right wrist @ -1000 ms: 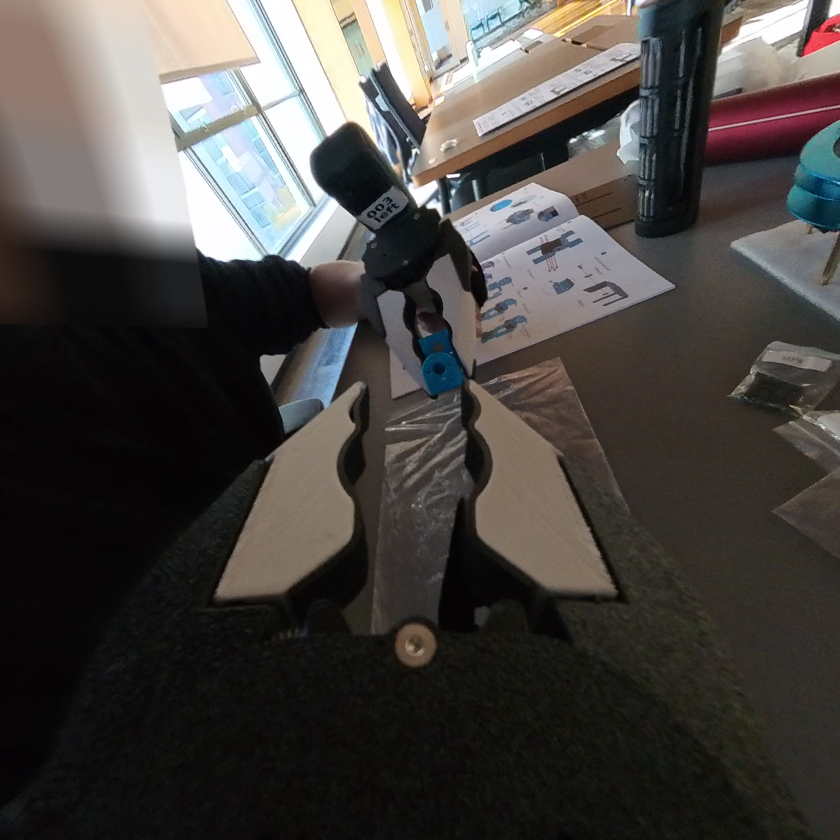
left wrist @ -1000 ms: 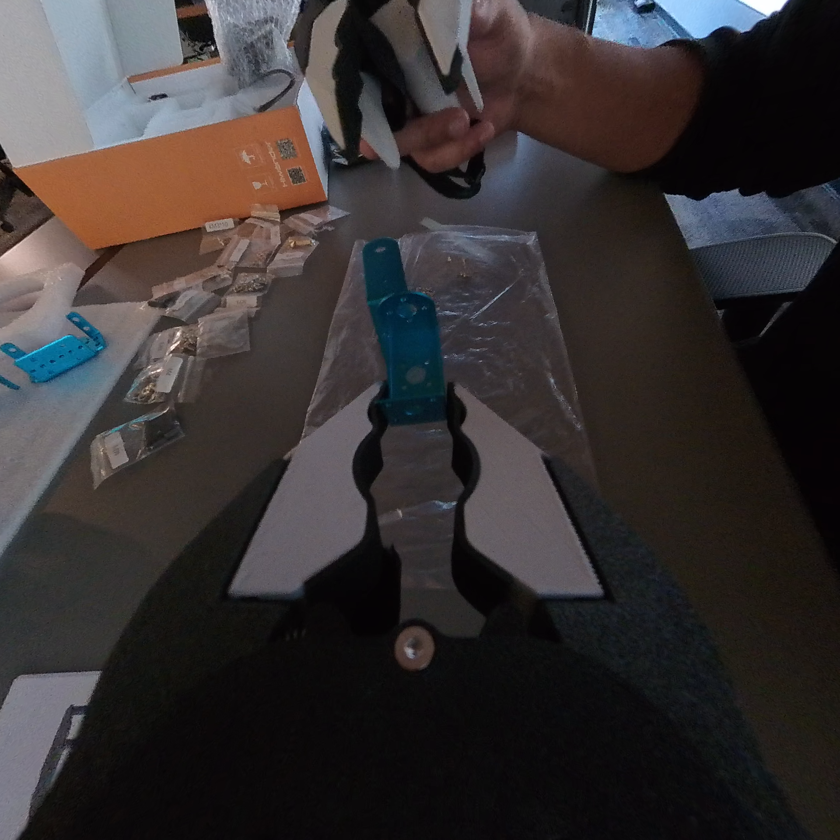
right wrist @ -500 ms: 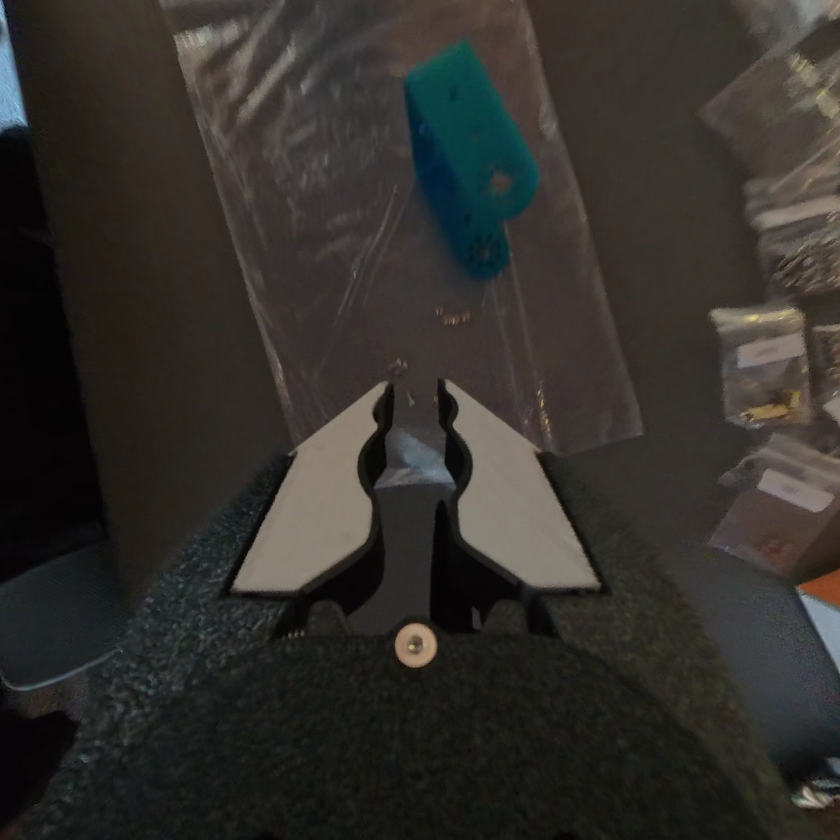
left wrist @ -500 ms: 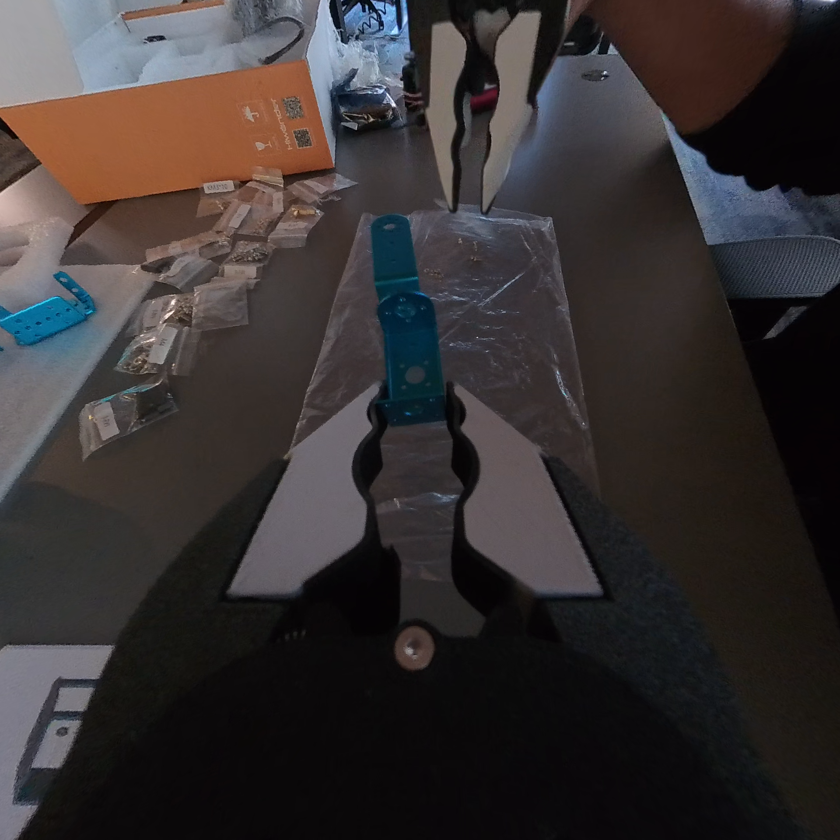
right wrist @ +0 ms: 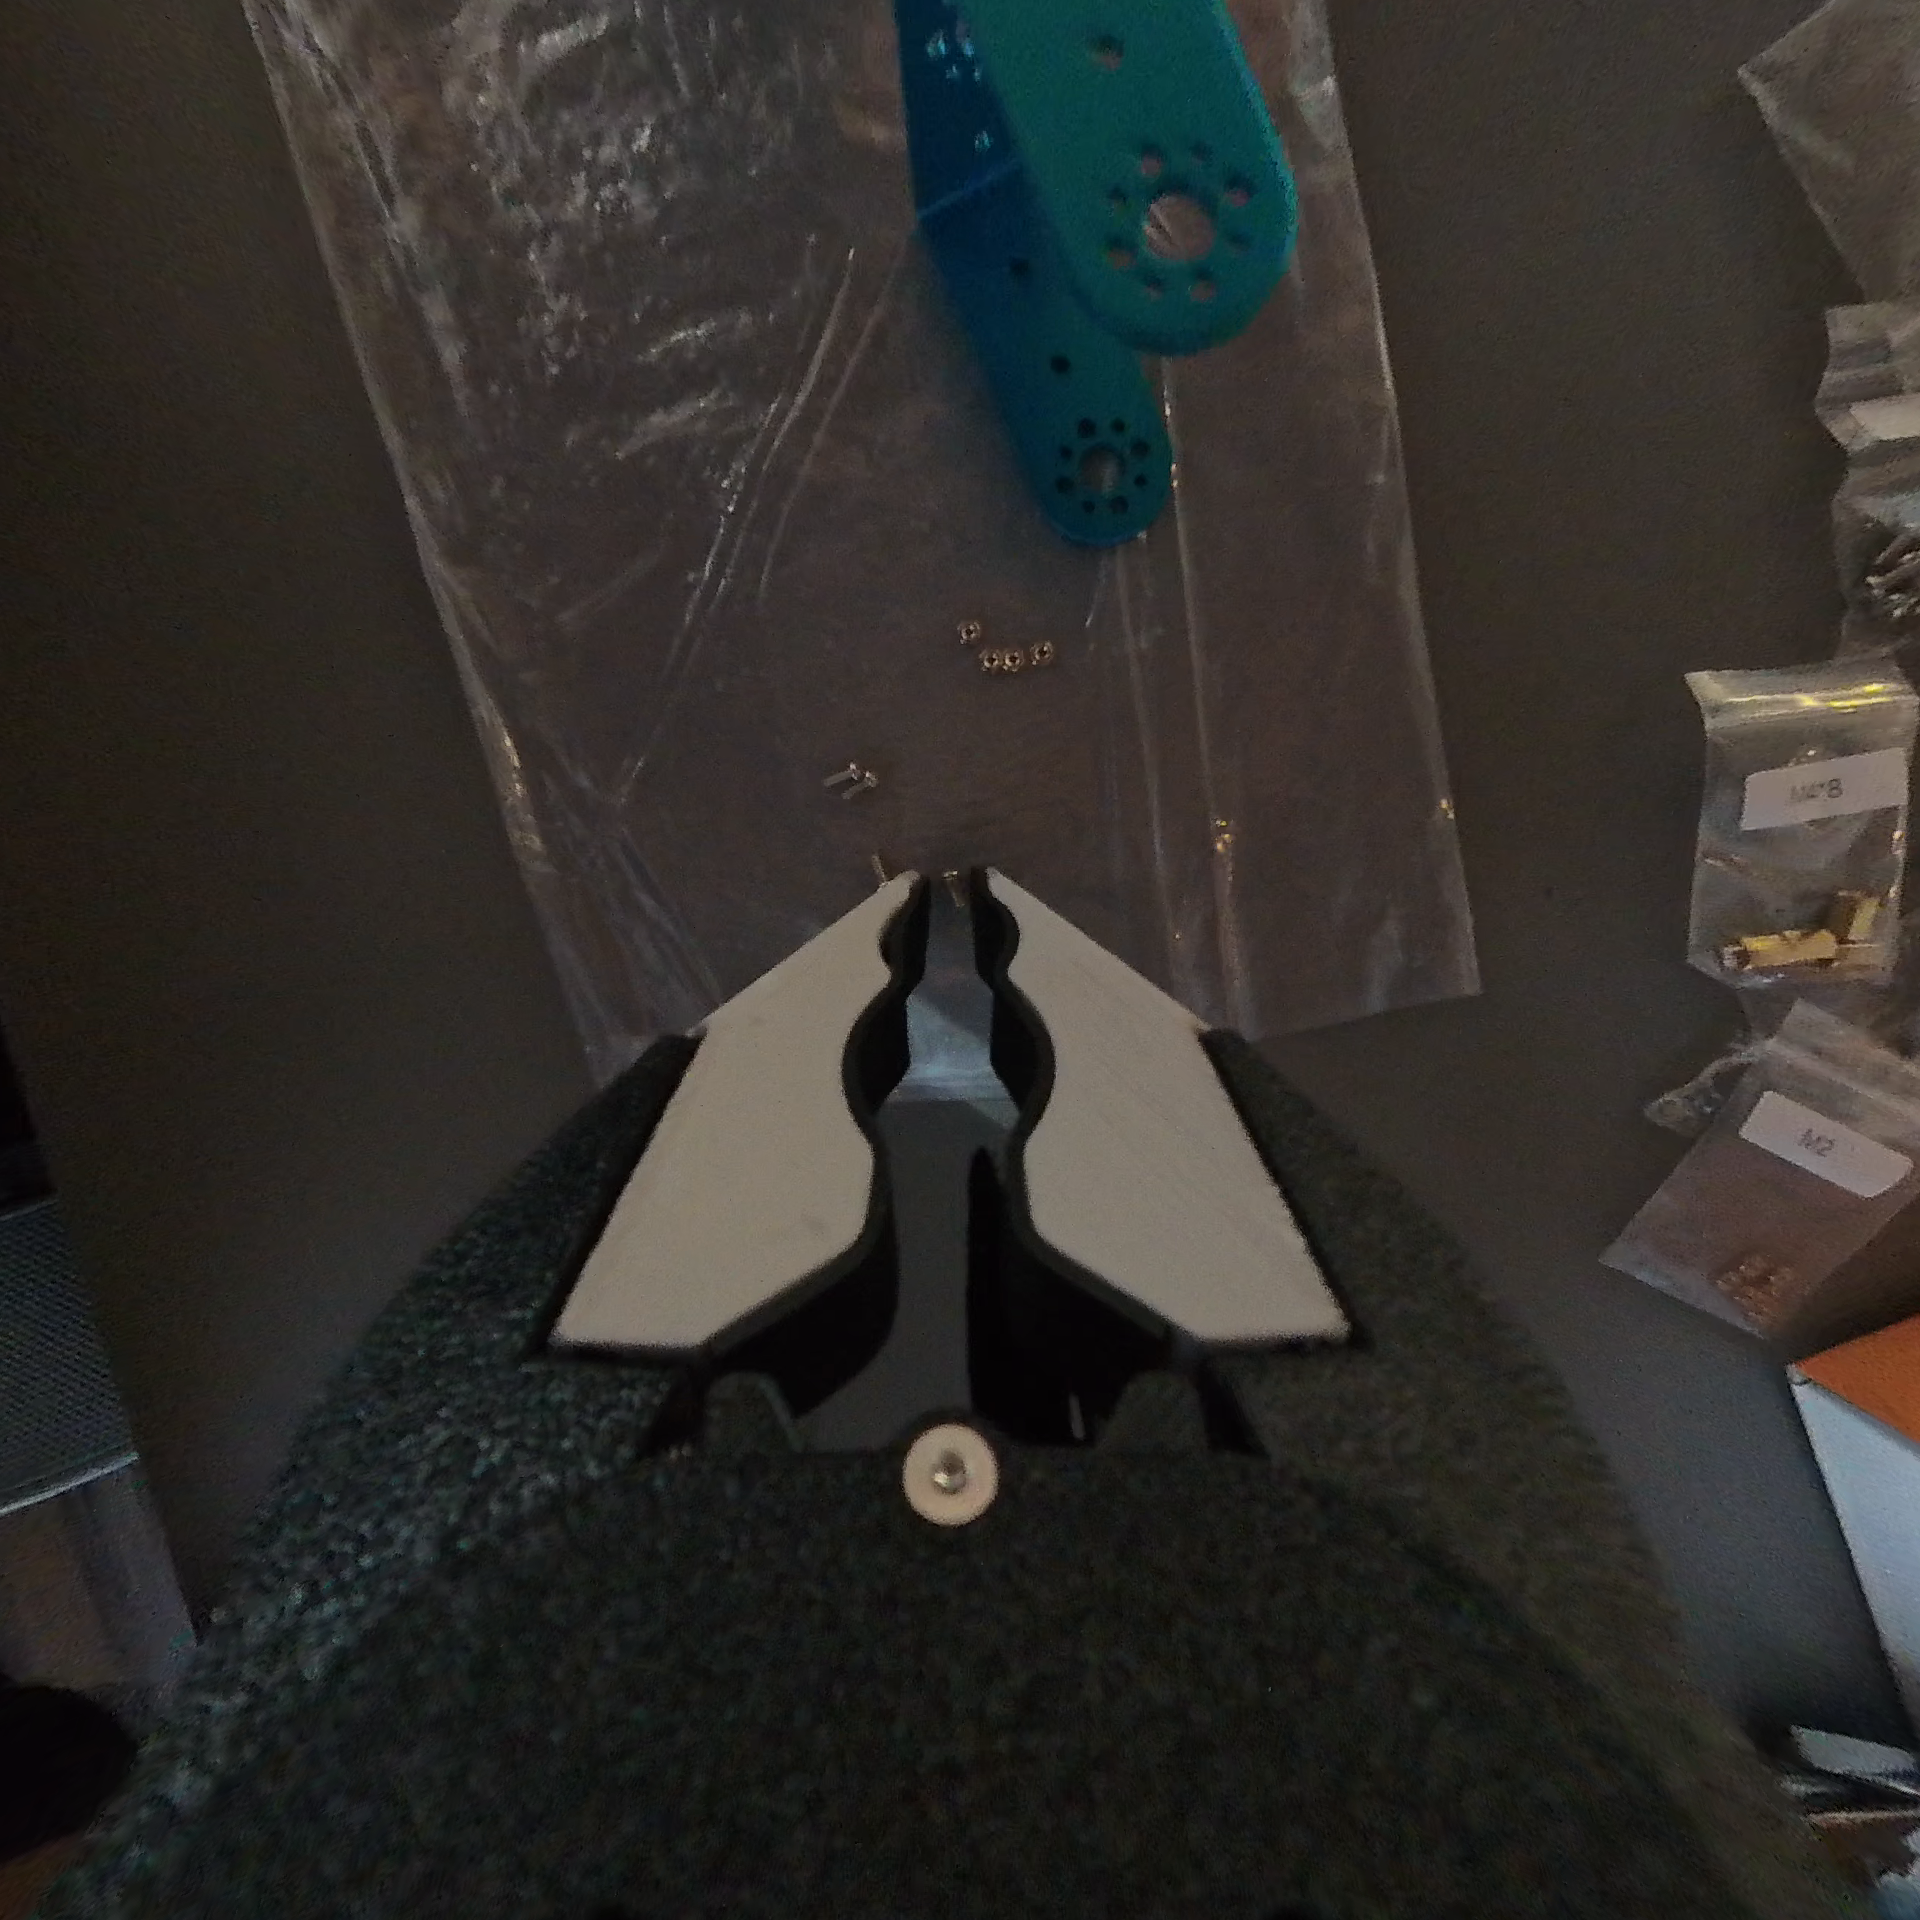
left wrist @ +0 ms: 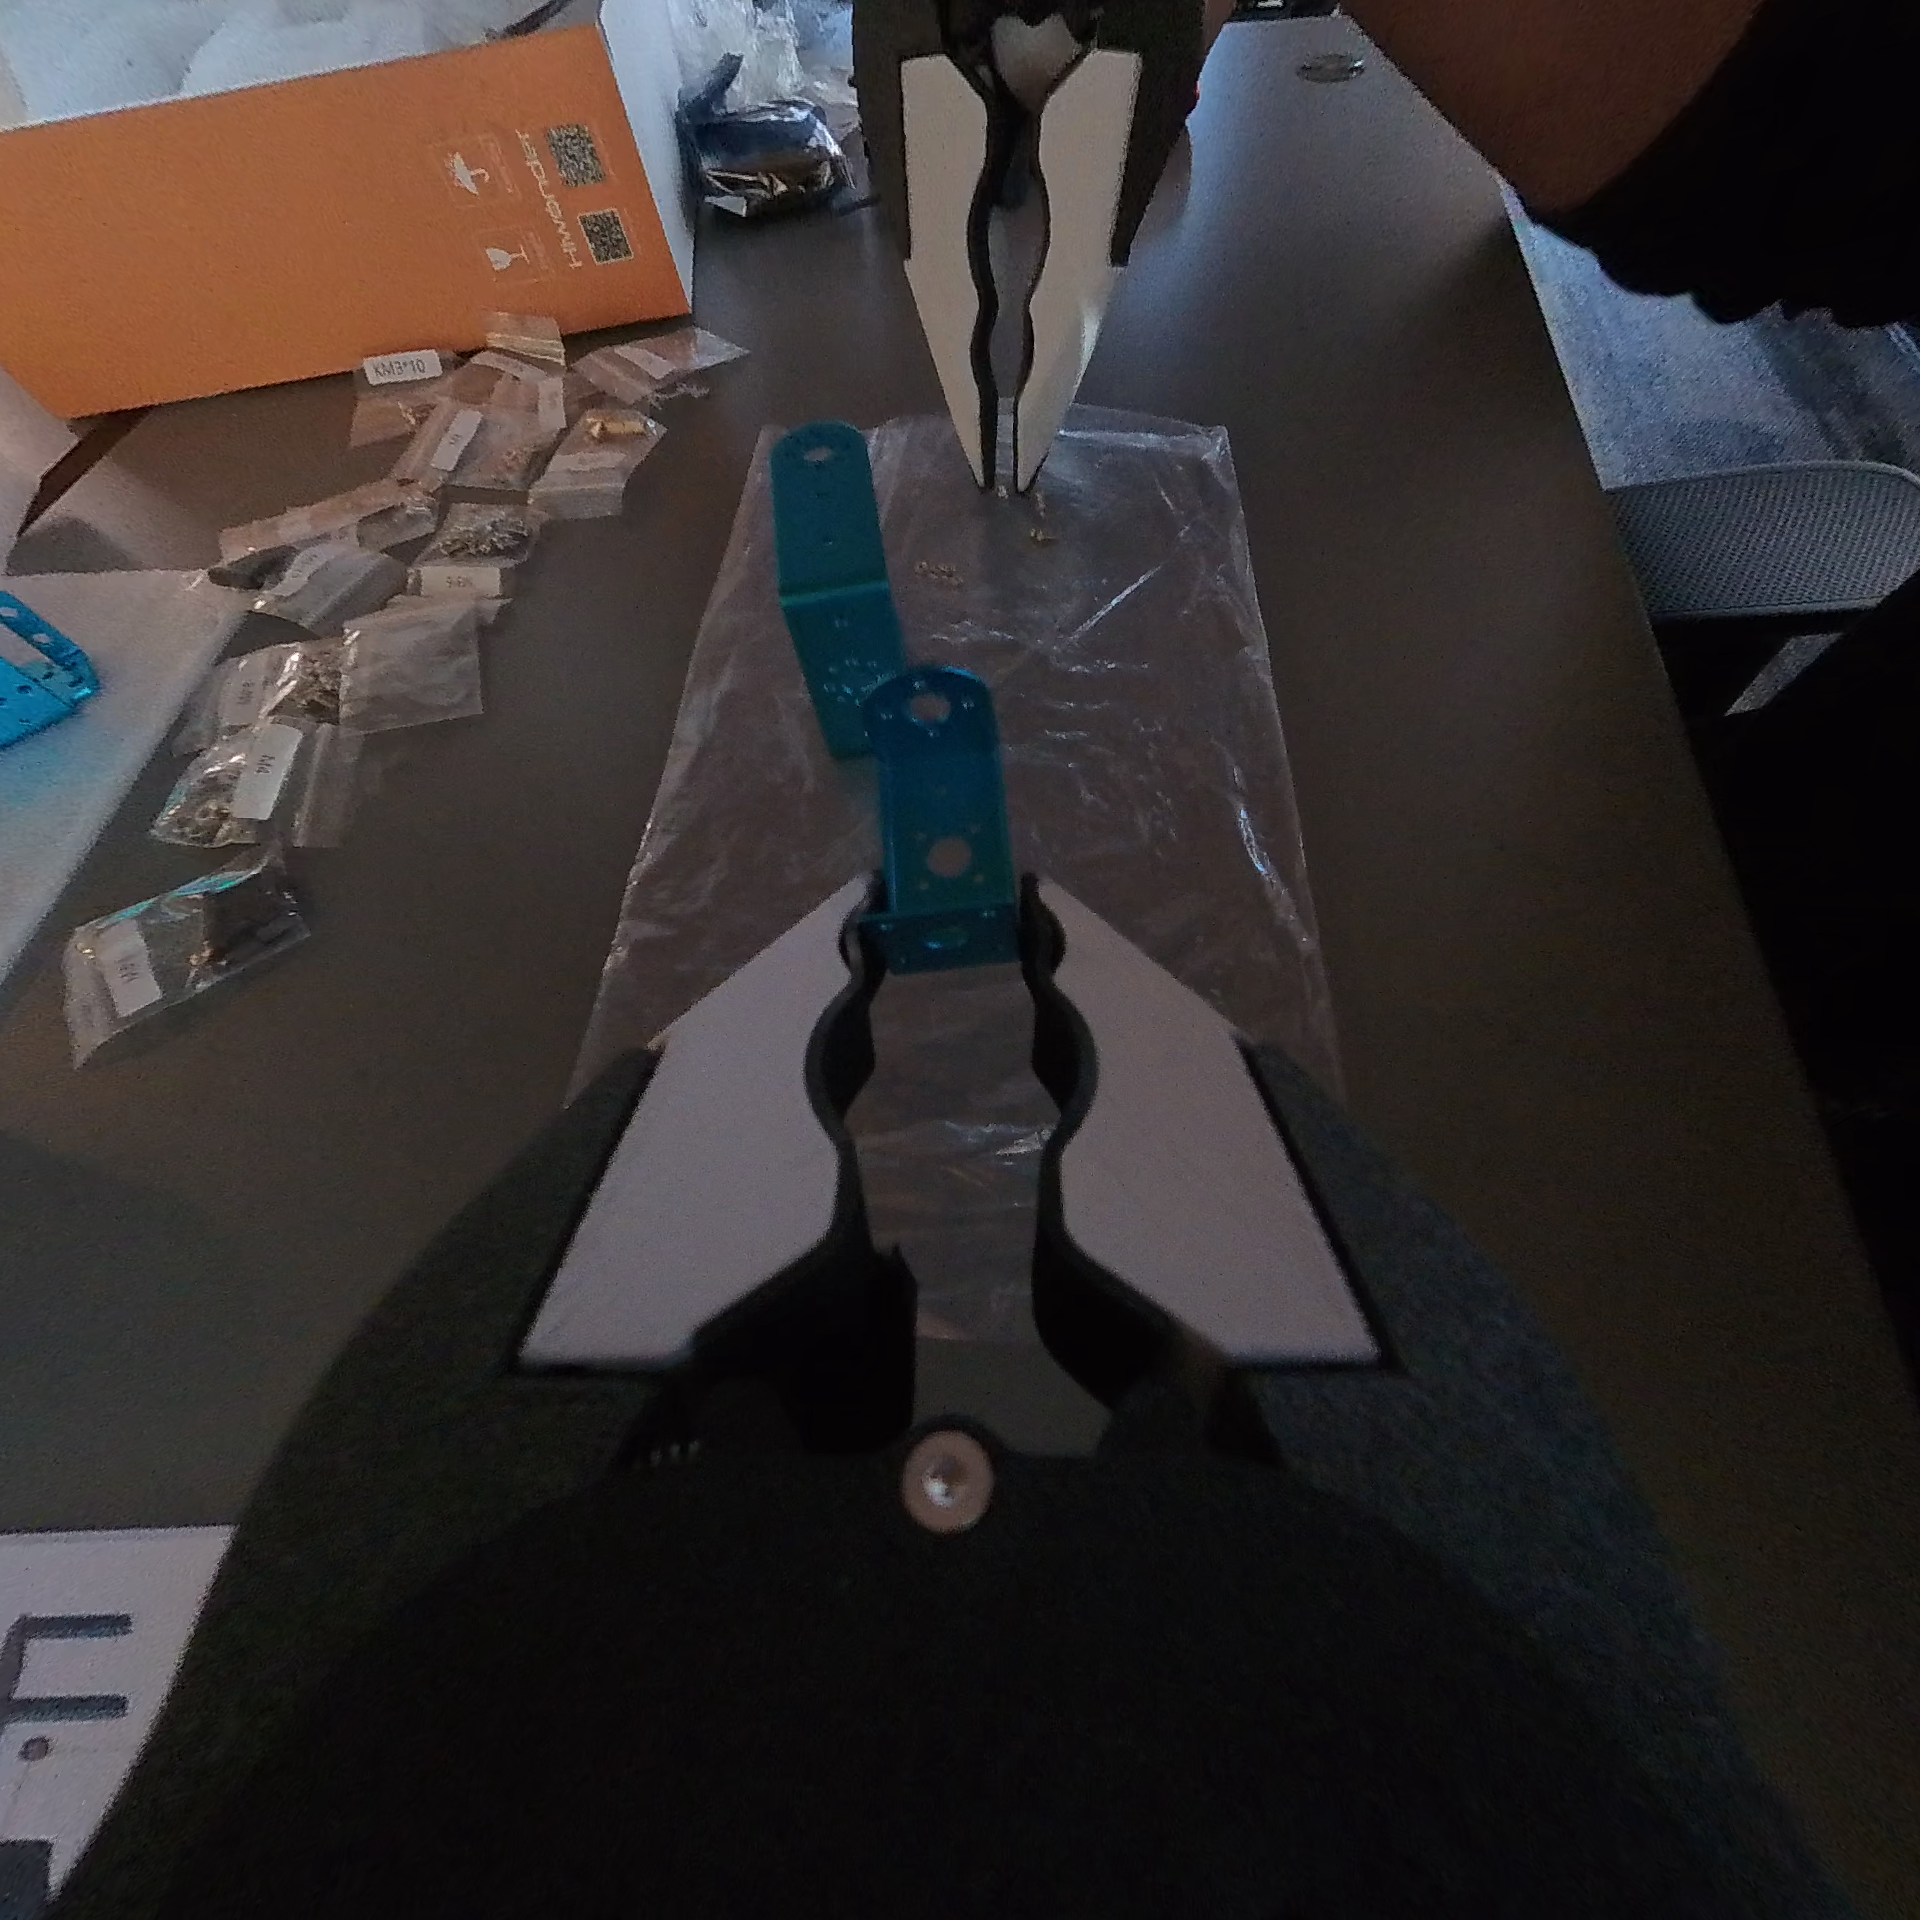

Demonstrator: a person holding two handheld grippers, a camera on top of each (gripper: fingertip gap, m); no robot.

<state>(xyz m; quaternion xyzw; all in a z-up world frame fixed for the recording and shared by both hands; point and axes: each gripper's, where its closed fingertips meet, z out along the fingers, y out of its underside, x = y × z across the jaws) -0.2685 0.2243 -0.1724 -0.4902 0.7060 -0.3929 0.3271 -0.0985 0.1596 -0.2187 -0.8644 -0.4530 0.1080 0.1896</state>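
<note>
The left claw is pinching the near end of a blue metal bracket, its two tips pressing against the bracket's sides and holding it just above a clear plastic sheet lying flat on the dark tabletop. A second blue bracket is lying on the sheet just beyond the held one; whether the two are touching cannot be told.

The right claw is pointing down at the far end of the same sheet, its tips drawn almost together with only a narrow slit between them. A tiny screw is sitting in that slit at the tips, but whether the tips are actually gripping it cannot be told. Two more small screws are lying near on the sheet, and a cluster of small nuts is lying a little farther along, toward the brackets.

To the left of the sheet, small clear bags of hardware are lying scattered on the tabletop, and an orange box is standing behind them. A dark sleeve is showing at the top right of the left wrist view
</note>
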